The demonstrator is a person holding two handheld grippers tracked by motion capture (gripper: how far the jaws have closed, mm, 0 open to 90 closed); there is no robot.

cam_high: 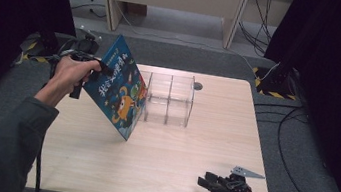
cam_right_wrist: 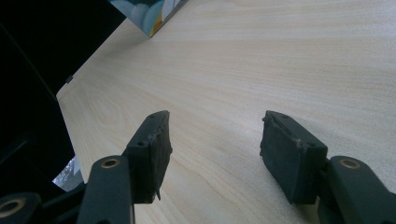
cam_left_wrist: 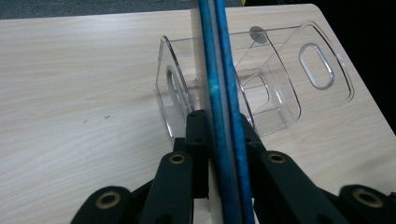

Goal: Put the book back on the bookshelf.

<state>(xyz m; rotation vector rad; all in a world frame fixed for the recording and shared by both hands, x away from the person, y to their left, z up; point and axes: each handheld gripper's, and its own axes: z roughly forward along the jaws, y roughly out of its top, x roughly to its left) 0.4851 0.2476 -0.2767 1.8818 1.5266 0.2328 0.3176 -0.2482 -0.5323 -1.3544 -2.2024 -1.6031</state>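
A blue picture book (cam_high: 120, 90) with cartoon figures on its cover is held tilted above the left part of the wooden table (cam_high: 175, 157), its lower corner near the tabletop. My left gripper (cam_high: 104, 68) is shut on the book's upper left edge. In the left gripper view the book (cam_left_wrist: 223, 84) runs edge-on between the pads, with my left gripper (cam_left_wrist: 219, 128) clamped on it. A clear acrylic divided rack (cam_high: 168, 99) stands just right of the book, also seen as the rack (cam_left_wrist: 261, 84) behind it. My right gripper (cam_high: 202, 181) rests low at the table's front right, open, with nothing between its fingers (cam_right_wrist: 154, 144).
The book's corner (cam_right_wrist: 152, 16) shows at the top of the right gripper view, far across bare tabletop (cam_right_wrist: 261, 60). A round cable hole (cam_high: 198, 86) sits at the table's back edge. Cables (cam_high: 293, 179) lie on the floor to the right.
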